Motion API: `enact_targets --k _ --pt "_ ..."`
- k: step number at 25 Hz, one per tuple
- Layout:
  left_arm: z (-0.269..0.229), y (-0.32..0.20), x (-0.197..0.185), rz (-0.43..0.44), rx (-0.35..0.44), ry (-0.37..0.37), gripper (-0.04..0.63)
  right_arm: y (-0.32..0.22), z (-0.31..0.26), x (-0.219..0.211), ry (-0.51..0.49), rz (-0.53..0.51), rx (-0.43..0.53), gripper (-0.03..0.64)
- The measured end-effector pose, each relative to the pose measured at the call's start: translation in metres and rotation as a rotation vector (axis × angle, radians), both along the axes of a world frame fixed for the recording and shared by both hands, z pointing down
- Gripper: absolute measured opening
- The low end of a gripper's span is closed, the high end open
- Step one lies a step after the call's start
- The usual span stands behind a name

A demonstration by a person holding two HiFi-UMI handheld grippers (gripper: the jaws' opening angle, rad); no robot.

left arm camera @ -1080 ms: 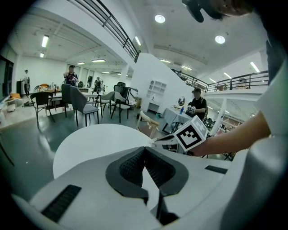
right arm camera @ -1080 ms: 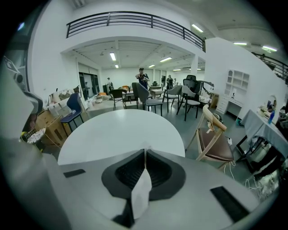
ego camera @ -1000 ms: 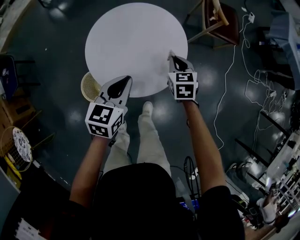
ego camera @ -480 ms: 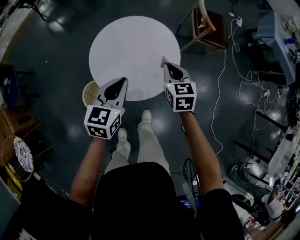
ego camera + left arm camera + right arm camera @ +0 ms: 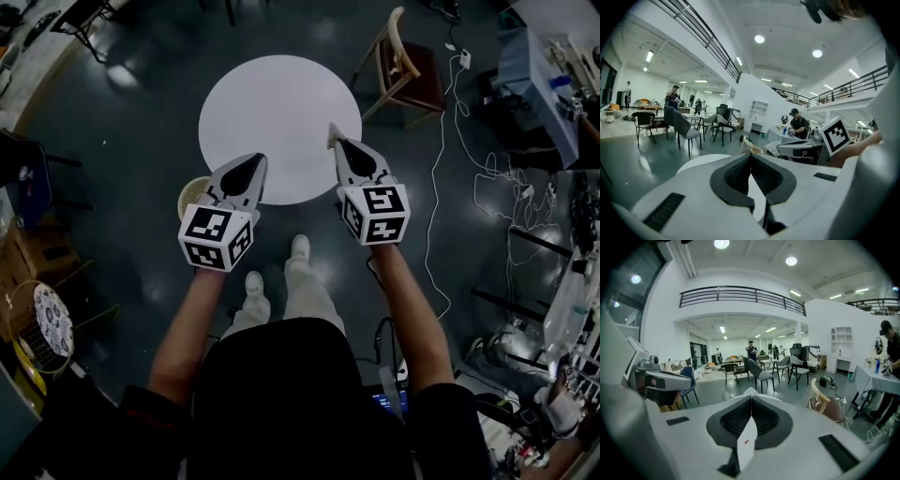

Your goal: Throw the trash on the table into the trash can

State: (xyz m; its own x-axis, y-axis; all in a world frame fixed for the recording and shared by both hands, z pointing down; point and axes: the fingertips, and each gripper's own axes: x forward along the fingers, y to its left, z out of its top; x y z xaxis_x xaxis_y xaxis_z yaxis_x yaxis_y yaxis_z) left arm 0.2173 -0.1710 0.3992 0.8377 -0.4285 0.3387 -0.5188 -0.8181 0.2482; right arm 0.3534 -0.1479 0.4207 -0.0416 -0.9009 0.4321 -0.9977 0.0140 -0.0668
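Note:
The round white table (image 5: 278, 112) stands below me with nothing showing on its top. My right gripper (image 5: 334, 133) hangs over its right edge, shut on a small white scrap of paper (image 5: 746, 442) that stands on edge between the pads, with a tiny red mark. My left gripper (image 5: 255, 159) hovers over the table's near left edge, its tips together. In the left gripper view a white sliver shows behind the left gripper's (image 5: 750, 155) tips; I cannot tell whether it is paper or table. A woven trash can (image 5: 190, 194) sits on the floor under the left gripper, half hidden.
A wooden chair (image 5: 408, 70) stands right of the table. White cables (image 5: 441, 187) trail over the dark floor at right beside cluttered benches (image 5: 553, 66). My feet (image 5: 300, 248) stand just short of the table. More chairs (image 5: 686, 131) and people (image 5: 799, 124) fill the hall.
Both grippers have risen, the right one more and with the paper still in its jaws. The table looks smaller, and the chair and floor beyond it have come into view.

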Motion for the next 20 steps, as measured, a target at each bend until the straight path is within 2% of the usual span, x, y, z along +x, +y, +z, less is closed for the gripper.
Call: enact_targets --k 9,20 --pt "-0.038 0.028 -0.045 0.021 0.059 0.008 0.015 0.033 -0.050 -0.063 0.035 -0.057 0.062 0.021" --pt "-0.067 0.068 -0.111 0.057 0.100 0.035 0.015 0.071 -0.091 -0.142 0.054 -0.053 0.120 0.021"
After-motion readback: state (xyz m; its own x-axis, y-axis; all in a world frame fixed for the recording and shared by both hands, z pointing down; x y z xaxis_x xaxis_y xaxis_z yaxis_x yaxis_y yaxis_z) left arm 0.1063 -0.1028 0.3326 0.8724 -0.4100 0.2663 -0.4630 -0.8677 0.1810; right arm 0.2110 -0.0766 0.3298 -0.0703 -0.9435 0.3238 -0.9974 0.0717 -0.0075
